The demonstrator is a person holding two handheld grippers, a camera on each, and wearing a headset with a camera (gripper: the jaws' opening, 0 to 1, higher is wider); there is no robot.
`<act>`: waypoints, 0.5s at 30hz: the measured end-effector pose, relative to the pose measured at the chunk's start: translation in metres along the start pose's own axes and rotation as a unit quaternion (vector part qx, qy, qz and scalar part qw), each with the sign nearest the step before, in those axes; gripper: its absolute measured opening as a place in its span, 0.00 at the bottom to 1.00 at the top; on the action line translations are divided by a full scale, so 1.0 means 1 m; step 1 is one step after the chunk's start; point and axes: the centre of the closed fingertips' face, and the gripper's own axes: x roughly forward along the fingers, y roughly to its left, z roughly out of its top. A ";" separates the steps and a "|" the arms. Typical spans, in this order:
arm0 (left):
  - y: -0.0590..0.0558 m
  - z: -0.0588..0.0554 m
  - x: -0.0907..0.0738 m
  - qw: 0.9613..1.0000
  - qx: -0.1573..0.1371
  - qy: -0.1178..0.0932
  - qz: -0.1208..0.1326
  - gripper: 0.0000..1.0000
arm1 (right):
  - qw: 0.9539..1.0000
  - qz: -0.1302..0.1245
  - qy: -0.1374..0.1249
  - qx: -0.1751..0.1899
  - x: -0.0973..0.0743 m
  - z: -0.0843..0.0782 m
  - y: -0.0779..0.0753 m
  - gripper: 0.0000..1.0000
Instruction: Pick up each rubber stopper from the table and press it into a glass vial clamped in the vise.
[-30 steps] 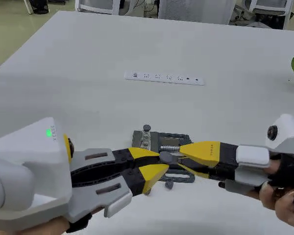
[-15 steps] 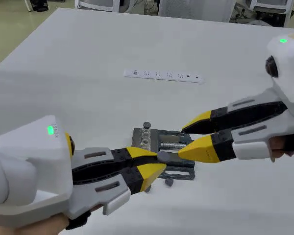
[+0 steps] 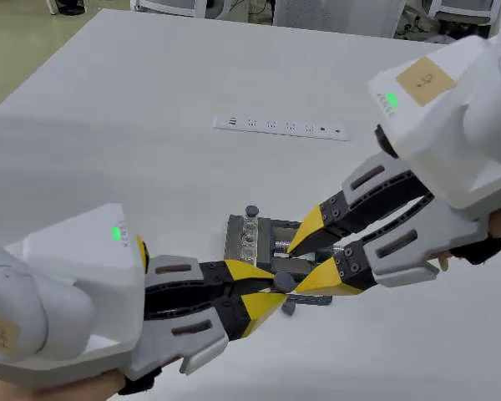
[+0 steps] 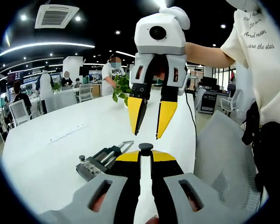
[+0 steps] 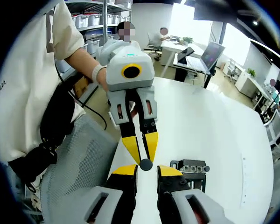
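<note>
White counter [image 3: 134, 142] with 1 power strip [image 3: 280, 128], in an open office.
The strip lies flat, lengthwise across the counter. Office chairs [image 3: 334, 17] stand beyond the far edge. A leafy plant [image 4: 121, 91] shows near the counter's end, and 1 grey mesh chair [image 4: 224, 149] stands just beside the counter.

The right gripper [image 3: 294, 270] has lifted and tipped down (jaws parted) over the stopper [image 3: 281, 281].

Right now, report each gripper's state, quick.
Left gripper: shut on a rubber stopper.
Right gripper: open, holding nothing.
</note>
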 end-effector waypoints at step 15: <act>-0.005 -0.002 0.001 1.000 0.001 0.003 -0.011 0.03 | 0.999 0.020 0.042 -0.026 0.011 -0.012 0.008 0.09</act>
